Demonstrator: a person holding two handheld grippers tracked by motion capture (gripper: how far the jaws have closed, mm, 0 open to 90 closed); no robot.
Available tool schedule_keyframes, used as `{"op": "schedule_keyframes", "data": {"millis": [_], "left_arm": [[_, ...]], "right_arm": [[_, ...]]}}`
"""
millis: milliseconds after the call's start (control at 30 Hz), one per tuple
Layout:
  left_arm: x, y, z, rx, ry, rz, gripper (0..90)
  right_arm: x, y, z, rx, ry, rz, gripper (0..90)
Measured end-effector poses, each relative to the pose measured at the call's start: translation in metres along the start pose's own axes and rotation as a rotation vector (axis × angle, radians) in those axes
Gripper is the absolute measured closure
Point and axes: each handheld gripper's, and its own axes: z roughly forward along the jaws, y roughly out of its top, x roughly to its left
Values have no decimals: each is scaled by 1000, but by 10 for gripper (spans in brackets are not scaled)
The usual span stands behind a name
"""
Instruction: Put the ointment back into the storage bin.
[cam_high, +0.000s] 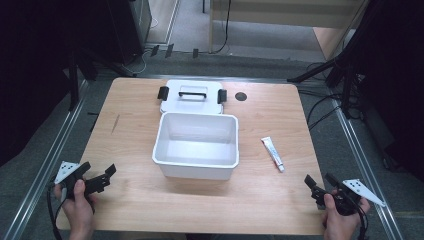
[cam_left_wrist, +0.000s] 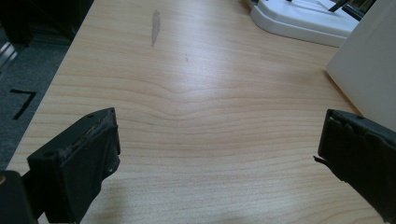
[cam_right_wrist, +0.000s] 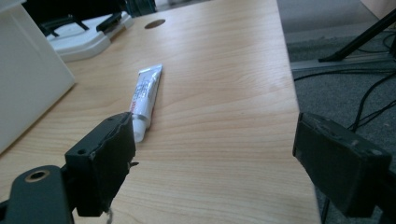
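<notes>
A person sits at a wooden table (cam_high: 150, 200), with both forearms coming in from the near edge. Each hand holds a black two-jaw gripper low over the near corners of the tabletop, well apart from each other.

The left gripper (cam_high: 97, 176) sits at the near left corner, held in the left hand (cam_high: 77, 207) and angled inward toward the middle of the table. Its jaws stand wide apart with nothing between them; in the left gripper view only bare wood lies between the two black jaws.

The right gripper (cam_high: 320, 181) sits at the near right corner, held in the right hand (cam_high: 340, 220) and pointing up the table and slightly inward. Its jaws are also spread wide and hold nothing.

A small white tube (cam_high: 273, 153) with a white cap lies flat on the wood, to the right of the box and a little ahead of the right gripper, touching neither. In the right gripper view the tube (cam_right_wrist: 146, 95) lies just past the left jaw, cap end nearest.

A white rectangular box (cam_high: 196, 145) stands open in the middle of the table, and its inside looks empty. Its white lid (cam_high: 192, 95), with a handle on top and black clips at both ends, lies flat just behind the box.
</notes>
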Motion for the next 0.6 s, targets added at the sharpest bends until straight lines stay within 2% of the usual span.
{"op": "schedule_keyframes", "data": {"millis": [233, 433, 567, 600], "left_arm": [[0, 0, 0, -3, -10, 3, 0], [0, 0, 0, 0, -10, 5, 0], [0, 0, 0, 1, -10, 4, 0], [0, 0, 0, 2, -12, 7, 0]], "right_arm": [[21, 9, 15, 90, -14, -64, 134], [41, 18, 30, 222, -28, -159, 140], [51, 26, 38, 307, -30, -185, 141], [54, 30, 41, 344, -36, -207, 141]]}}
